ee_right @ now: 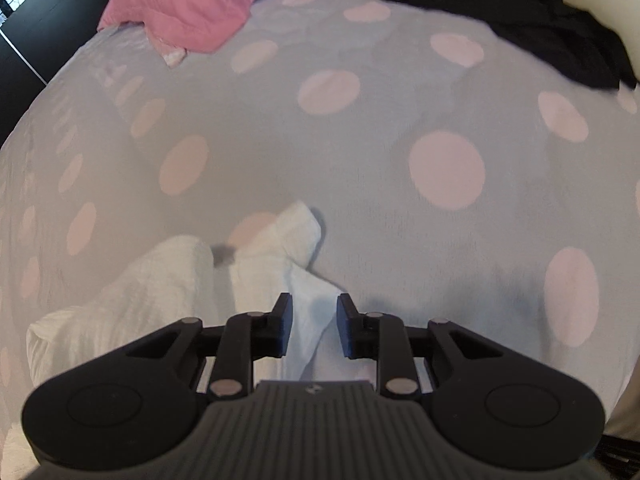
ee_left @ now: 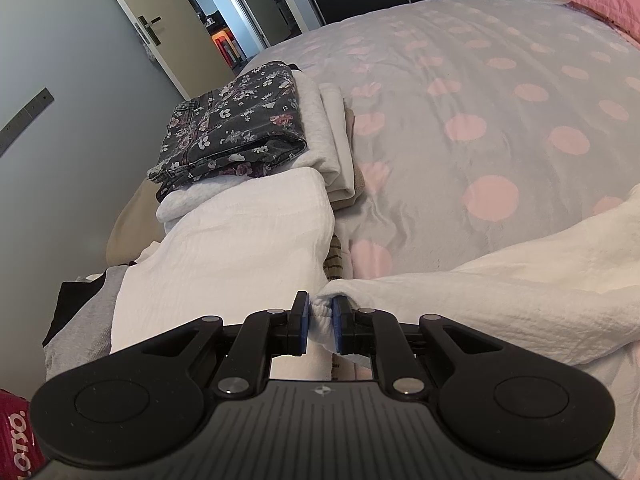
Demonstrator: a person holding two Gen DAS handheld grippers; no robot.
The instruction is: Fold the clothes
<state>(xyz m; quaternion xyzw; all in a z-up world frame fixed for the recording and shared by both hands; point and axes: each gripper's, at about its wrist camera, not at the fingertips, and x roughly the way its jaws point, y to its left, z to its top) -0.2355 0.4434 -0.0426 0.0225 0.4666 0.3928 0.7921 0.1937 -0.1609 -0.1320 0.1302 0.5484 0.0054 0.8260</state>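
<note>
A white crinkled garment [ee_left: 500, 292] lies across the near edge of the bed, running from left to right. My left gripper [ee_left: 321, 314] is shut on a bunched edge of it, the cloth squeezed between the blue pads. In the right wrist view another end of the white garment [ee_right: 276, 256] lies rumpled on the duvet. My right gripper [ee_right: 313, 312] is open, low over the bed, with a flap of that cloth lying between its fingers and a gap left at the right finger.
A stack of folded clothes topped by dark floral jeans [ee_left: 236, 128] sits at the bed's left edge. The grey duvet with pink dots [ee_left: 480, 100] spreads beyond. A pink pillow [ee_right: 192, 4] and a black garment [ee_right: 520, 12] lie at the far side.
</note>
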